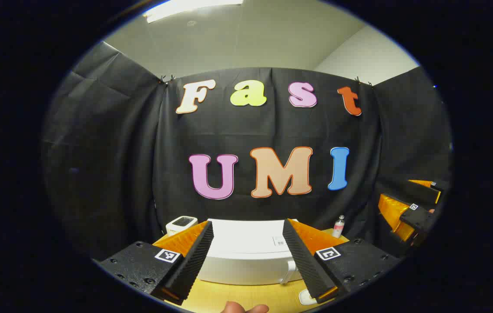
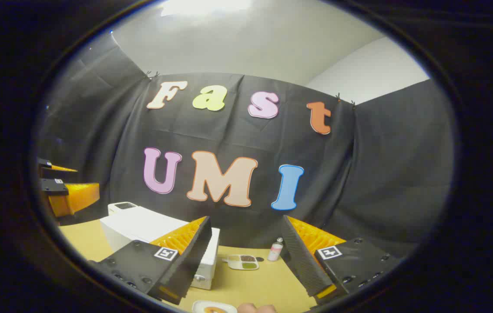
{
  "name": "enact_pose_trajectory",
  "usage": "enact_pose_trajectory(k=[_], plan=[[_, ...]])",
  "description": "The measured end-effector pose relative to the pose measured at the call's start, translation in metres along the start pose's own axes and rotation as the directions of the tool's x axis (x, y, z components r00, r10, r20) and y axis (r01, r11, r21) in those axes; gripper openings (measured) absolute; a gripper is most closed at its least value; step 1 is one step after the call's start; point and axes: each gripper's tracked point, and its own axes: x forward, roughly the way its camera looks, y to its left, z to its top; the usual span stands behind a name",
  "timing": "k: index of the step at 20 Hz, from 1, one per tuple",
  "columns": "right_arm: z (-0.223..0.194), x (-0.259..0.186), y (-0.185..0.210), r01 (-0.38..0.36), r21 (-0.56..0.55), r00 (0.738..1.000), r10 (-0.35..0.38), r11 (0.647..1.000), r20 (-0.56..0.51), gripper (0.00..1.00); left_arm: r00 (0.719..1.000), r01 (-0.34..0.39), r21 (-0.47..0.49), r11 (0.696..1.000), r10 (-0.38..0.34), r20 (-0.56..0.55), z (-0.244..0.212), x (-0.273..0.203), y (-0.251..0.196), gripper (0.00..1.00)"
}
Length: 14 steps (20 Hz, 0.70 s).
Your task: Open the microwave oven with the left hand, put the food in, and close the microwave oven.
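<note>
Left tool (image 1: 248, 265) spread wide, gripping nothing, aimed at the closed white microwave (image 1: 246, 254) on the bench (image 1: 246, 298), handle (image 1: 290, 271) near 5 o'clock of the gap. Right tool (image 2: 246, 265) likewise wide and empty; plate of food (image 2: 214, 308) at 6 o'clock, cut off by the edge. Risk: overshooting the slim handle, nudging the whole oven backward. Tray (image 2: 243, 262) and small bottle (image 2: 276, 251) beyond; contents hard to make out.
</note>
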Motion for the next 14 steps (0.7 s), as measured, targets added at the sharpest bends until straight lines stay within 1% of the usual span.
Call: enact_pose_trajectory(k=[1, 2, 3, 4, 6, 7, 11, 12, 14], plan=[[-0.001, 0.003, -0.001, -0.013, 0.000, 1.000, 0.013, 1.000, 0.006, 0.97, 1.000, -0.021, 0.000, 1.000, 0.021, -0.003, -0.003, 0.001, 0.002, 0.98], [-0.002, 0.007, -0.003, -0.028, -0.004, 1.000, 0.028, 1.000, 0.002, 1.00, 0.999, -0.046, -0.002, 0.999, 0.046, -0.006, -0.004, 0.000, 0.004, 0.97], [-0.009, 0.009, -0.007, -0.041, -0.007, 0.999, 0.041, 0.999, -0.012, 0.97, 0.997, -0.074, -0.008, 0.997, 0.074, -0.012, -0.006, -0.002, 0.005, 0.98], [-0.011, 0.011, -0.012, -0.050, -0.003, 0.999, 0.049, 0.999, -0.019, 0.97, 0.996, -0.090, -0.021, 0.996, 0.090, -0.009, -0.006, -0.004, 0.004, 0.97], [-0.011, 0.013, -0.022, -0.053, 0.009, 0.998, 0.053, 0.999, -0.017, 0.97, 0.995, -0.096, -0.039, 0.995, 0.096, 0.006, 0.000, -0.006, -0.004, 0.99], [-0.014, 0.012, -0.027, -0.054, 0.014, 0.998, 0.054, 0.998, -0.020, 0.97, 0.995, -0.101, -0.029, 0.994, 0.101, 0.008, 0.000, -0.006, -0.004, 0.98], [-0.025, 0.008, -0.035, -0.076, 0.014, 0.996, 0.076, 0.997, -0.035, 0.97, 0.992, -0.121, 0.051, 0.991, 0.120, 0.033, 0.008, -0.011, -0.004, 0.97], [-0.030, 0.007, -0.036, -0.078, 0.009, 0.996, 0.078, 0.997, -0.043, 0.97, 0.993, -0.119, 0.065, 0.991, 0.116, 0.036, 0.008, -0.012, -0.007, 0.98], [-0.037, 0.007, -0.037, -0.081, 0.021, 0.995, 0.082, 0.996, -0.053, 0.97, 0.994, -0.101, 0.081, 0.992, 0.098, 0.037, 0.006, -0.012, -0.016, 0.97]])
